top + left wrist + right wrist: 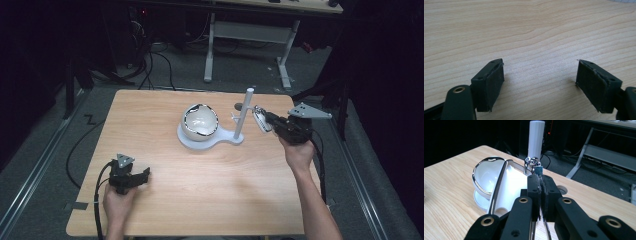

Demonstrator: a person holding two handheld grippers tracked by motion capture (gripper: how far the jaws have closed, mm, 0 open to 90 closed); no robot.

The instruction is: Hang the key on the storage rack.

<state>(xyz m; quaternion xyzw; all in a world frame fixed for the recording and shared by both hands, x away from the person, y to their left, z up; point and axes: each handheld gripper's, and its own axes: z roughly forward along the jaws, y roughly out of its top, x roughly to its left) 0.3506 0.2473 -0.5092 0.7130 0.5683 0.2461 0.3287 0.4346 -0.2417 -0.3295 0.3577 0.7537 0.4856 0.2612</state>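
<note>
**Hanging the chain on the stand**

Your right claw (264, 121), right of centre in the high view, is clamped on a shiny metal piece (534, 165), probably a bracelet or chain with a clasp, held beside the white post (243, 114) of the jewellery stand (210, 140), likely to hook it on a peg. Your left claw (540, 82) rests open on the tabletop (200, 190), lower left, out of the way.

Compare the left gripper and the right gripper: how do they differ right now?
The left gripper has its jaws wide apart with nothing between them; the right gripper is shut on a small metal piece. The left gripper sits low over bare table; the right gripper is up beside the white post. Both have black jaws.
</note>
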